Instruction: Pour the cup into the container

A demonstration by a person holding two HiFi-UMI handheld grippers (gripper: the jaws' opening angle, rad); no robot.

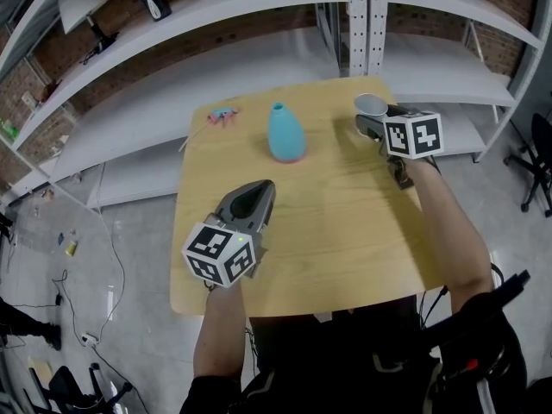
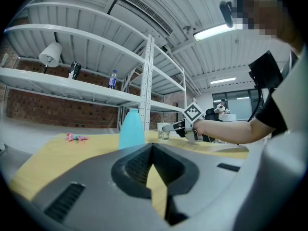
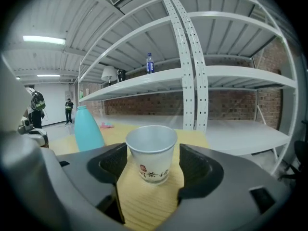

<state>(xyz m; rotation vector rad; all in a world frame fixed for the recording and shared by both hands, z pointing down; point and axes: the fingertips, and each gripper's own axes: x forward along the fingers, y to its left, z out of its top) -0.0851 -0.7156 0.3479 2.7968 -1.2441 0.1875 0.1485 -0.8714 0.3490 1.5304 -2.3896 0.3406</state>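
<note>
Right gripper view shows the cup [image 3: 151,153] standing upright on the table [image 1: 345,231], between the two jaws of the right gripper [image 1: 371,116]. The jaws are parted to roughly the width of the cup's rim, one on each side of it. We cannot tell whether they press on its wall. The cup's base rests on the wood, so we read this as a gripper set for the grasp, with the lift not yet made. We cannot tell what the cup holds.

In the head view the cup stands at the far right corner of the table. The container [image 1: 285,133], a blue bottle-shaped vessel with a narrow neck, stands upright at the far middle, left of the cup and well apart from it. We judge that the narrow neck requires the cup's rim to be brought directly over it before tilting.

The left gripper [image 2: 153,147] is held over the near left part of the table, jaws closed tip to tip on nothing. It points toward the container. We judge it is kept in reserve, perhaps to steady the container.

A small pink object [image 1: 222,116] lies at the far left of the table, on the container's far side from the cup. Nothing stands between cup and container. White shelves [image 1: 259,59] run beyond the table's far edge.
</note>
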